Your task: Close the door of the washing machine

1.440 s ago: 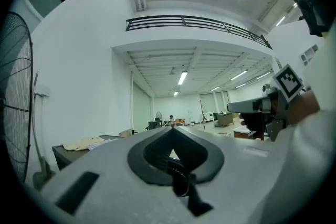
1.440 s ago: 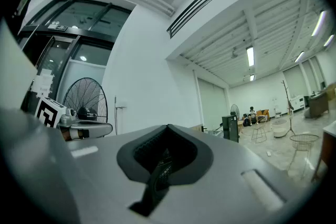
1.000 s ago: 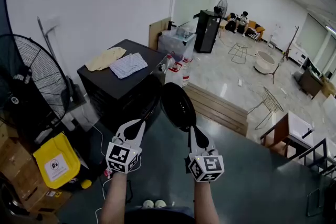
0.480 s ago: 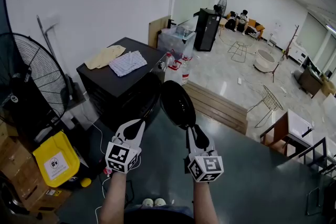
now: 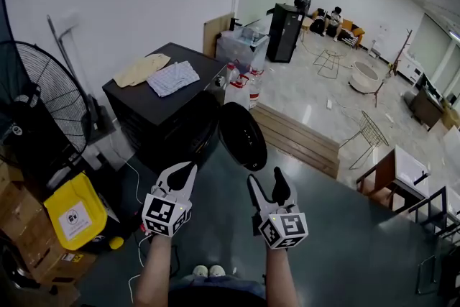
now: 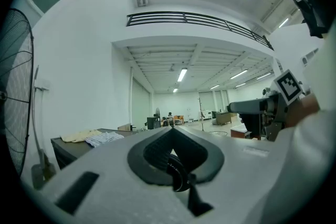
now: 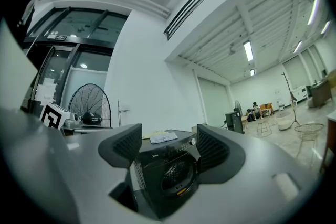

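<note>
A black washing machine [image 5: 169,133] stands left of centre in the head view, with its round dark door [image 5: 243,136] swung out from the front. My right gripper [image 5: 265,179] sits just below the door's lower rim; its jaws have just been opening and now stand wide apart with nothing between them. In the right gripper view the machine's front [image 7: 169,170] shows farther off between the spread fingers of that gripper [image 7: 169,135]. My left gripper [image 5: 185,170] hovers level in front of the machine, shut and empty; its tips meet in the left gripper view [image 6: 171,131].
Folded clothes [image 5: 171,77] lie on the machine's top. A large standing fan [image 5: 43,108], a yellow container [image 5: 72,212] and cardboard boxes [image 5: 29,259] crowd the left. A low wooden step [image 5: 296,138] runs behind the door. Wire chairs [image 5: 370,133] and a table [image 5: 399,176] stand at the right.
The right gripper's jaws went from shut at the door's lower rim to wide open and drew back a little from it. The left gripper has kept still.
</note>
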